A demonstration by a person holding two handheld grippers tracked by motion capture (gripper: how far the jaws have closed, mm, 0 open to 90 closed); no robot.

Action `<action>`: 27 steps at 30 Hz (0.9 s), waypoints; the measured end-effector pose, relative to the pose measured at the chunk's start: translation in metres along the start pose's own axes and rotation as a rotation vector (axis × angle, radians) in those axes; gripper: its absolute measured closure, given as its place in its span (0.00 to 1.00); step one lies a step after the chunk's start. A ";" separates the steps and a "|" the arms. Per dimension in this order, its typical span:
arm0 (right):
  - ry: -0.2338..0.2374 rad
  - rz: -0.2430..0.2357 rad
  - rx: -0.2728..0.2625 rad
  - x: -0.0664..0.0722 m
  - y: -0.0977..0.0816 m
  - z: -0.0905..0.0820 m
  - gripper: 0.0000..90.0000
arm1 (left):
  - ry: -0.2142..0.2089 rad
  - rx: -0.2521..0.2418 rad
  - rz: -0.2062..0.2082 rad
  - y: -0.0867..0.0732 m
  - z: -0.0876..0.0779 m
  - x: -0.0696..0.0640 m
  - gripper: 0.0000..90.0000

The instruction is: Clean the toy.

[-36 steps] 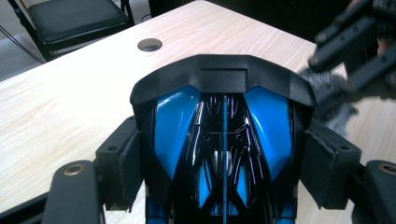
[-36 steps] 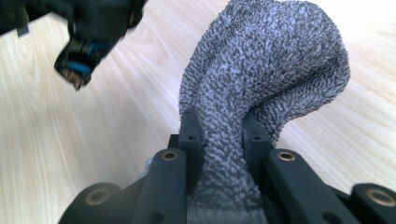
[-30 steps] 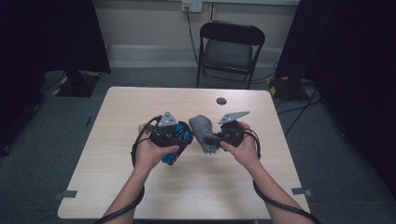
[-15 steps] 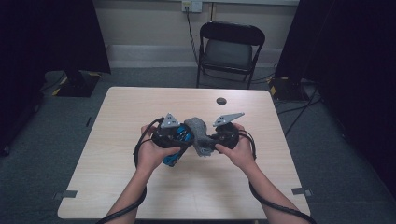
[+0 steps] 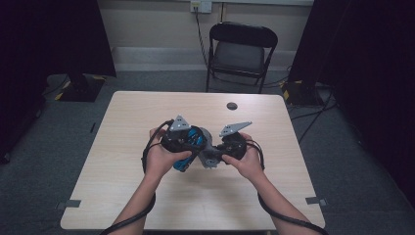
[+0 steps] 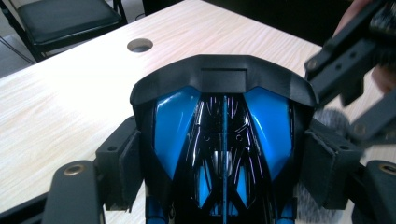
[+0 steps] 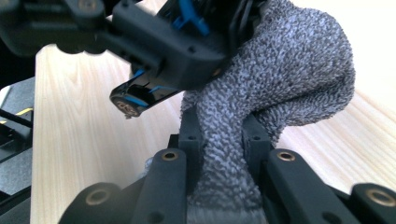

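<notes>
A glossy blue and black toy car (image 6: 224,130) sits between the pads of my left gripper (image 6: 224,165), which is shut on its sides. In the high view the left gripper (image 5: 188,142) holds the car (image 5: 182,165) above the middle of the table. My right gripper (image 7: 222,135) is shut on a grey terry cloth (image 7: 280,74), whose bunched free end presses against the car. From above, the cloth (image 5: 207,146) lies between the two grippers, with the right gripper (image 5: 218,157) close beside the left one.
The light wood table (image 5: 147,112) has a round cable hole (image 5: 232,105) near its far edge. A black folding chair (image 5: 242,49) stands behind the table. Dark curtains hang at both sides, and cables trail from both grippers off the near edge.
The two hands have come closer together. The right gripper has brought the cloth leftward until it rests against the car in the left gripper.
</notes>
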State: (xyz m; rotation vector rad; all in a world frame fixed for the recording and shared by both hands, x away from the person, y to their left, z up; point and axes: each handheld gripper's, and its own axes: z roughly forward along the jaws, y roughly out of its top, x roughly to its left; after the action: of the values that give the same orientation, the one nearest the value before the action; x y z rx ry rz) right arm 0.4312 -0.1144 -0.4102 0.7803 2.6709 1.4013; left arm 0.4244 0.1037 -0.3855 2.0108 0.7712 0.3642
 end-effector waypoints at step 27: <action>0.097 -0.027 0.045 0.025 -0.016 0.033 0.84 | 0.010 -0.029 -0.045 0.015 0.000 0.007 0.28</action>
State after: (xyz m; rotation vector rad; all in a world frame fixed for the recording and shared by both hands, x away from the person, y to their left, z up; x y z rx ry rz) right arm 0.4105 -0.0854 -0.4375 0.6946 2.7833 1.4132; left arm 0.4351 0.1026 -0.3729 1.9624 0.8119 0.3579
